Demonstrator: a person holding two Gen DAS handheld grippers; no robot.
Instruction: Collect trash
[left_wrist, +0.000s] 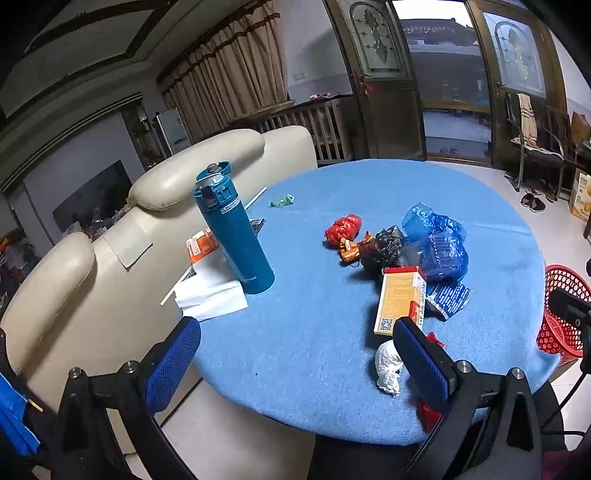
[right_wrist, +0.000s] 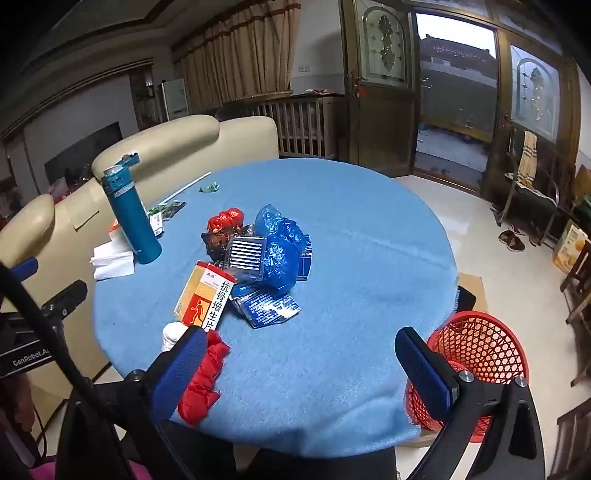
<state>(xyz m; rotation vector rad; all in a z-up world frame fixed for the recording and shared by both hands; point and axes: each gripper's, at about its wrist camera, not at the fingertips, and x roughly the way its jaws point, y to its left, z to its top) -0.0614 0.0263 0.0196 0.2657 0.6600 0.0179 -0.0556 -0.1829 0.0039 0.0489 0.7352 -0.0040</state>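
Trash lies on a round blue table (left_wrist: 314, 350): a crumpled white tissue (left_wrist: 388, 365), an orange medicine box (left_wrist: 400, 299), a red wrapper (left_wrist: 343, 229), blue plastic bags (left_wrist: 439, 240), a black wrapper (left_wrist: 384, 243) and a blue foil pack (left_wrist: 448, 295). In the right wrist view the box (right_wrist: 205, 295), the blue bags (right_wrist: 280, 243), a red crumpled bag (right_wrist: 203, 380) and the red mesh basket (right_wrist: 476, 354) show. My left gripper (left_wrist: 295, 365) is open and empty above the near table edge. My right gripper (right_wrist: 303, 369) is open and empty, its left finger beside the red bag.
A teal bottle (left_wrist: 232, 229) stands at the table's left beside white paper (left_wrist: 210, 291) and an orange carton (left_wrist: 201, 247). A cream sofa (left_wrist: 110, 240) lies left. The basket (left_wrist: 561, 306) stands on the floor at the right. A green wrapper (left_wrist: 282, 201) lies far back.
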